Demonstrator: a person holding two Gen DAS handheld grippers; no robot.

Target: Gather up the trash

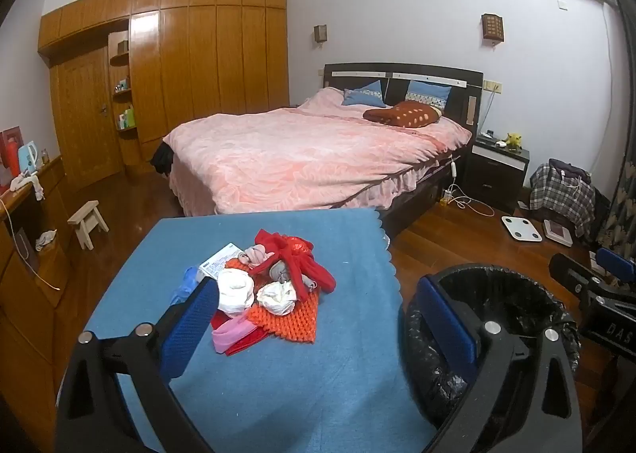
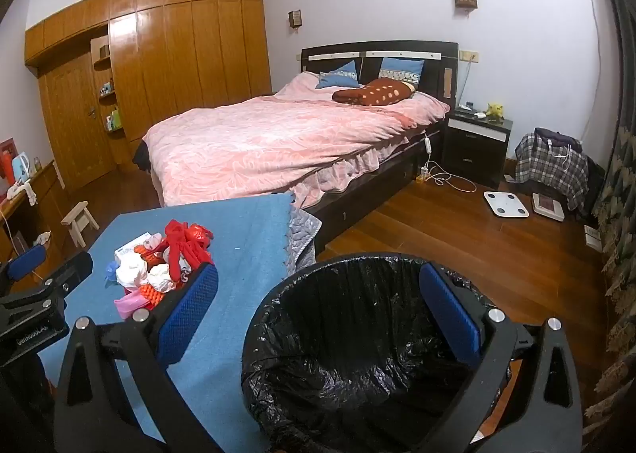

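Currently both tools are unloaded: your left gripper (image 1: 318,313) has its jaws spread to full width with nothing between the blue pads, and your right gripper (image 2: 318,294) is likewise spread wide and empty, hovering above the bin. The trash pile (image 1: 266,286) lies on the blue table cloth (image 1: 278,373), left of centre and ahead of the left gripper; it comprises crumpled white tissues (image 1: 276,294), a red plastic bag (image 1: 294,258), an orange knitted mat (image 1: 286,321), a pink strip (image 1: 232,335) and a printed card box (image 1: 220,264). The lined trash bin (image 2: 357,337) stands to the right of the table, near you, its black liner open and apparently empty. Expect the main hazard at pickup: the items overlap, so closing on a tissue may also catch the red bag or the mat and drag neighbours across the cloth or off the table's edge. Light tissue may slip from the pads during transfer to the right and land on the wooden floor (image 2: 417,222). Pinching too low may snag the cloth itself. Keep the two grippers apart during the crossing, since they sit close together near the bin rim and a knock could tip it.
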